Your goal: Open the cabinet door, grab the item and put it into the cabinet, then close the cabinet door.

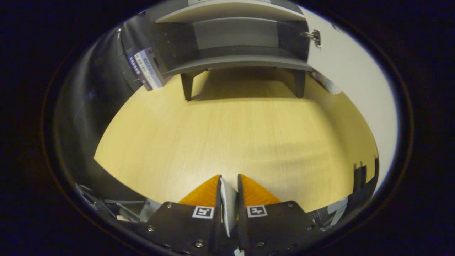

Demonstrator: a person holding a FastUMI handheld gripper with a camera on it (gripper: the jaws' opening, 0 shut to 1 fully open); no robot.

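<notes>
Where the gripper (228, 185) stands nearly closed, both fingers pinch a thin pale flat item (227, 204) edge-on, its long axis running forward. Beyond: bare wooden table (231, 135). Farthest, straight ahead: grey cabinet (234, 60) on short legs, door (352, 78) swung open to the right, shelves unobstructed.

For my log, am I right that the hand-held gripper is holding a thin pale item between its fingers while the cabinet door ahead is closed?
Not quite: the cabinet door is open, swung aside from the cabinet, as the gripper view shows. The hand-held gripper does hold the thin pale item between its fingers.
</notes>
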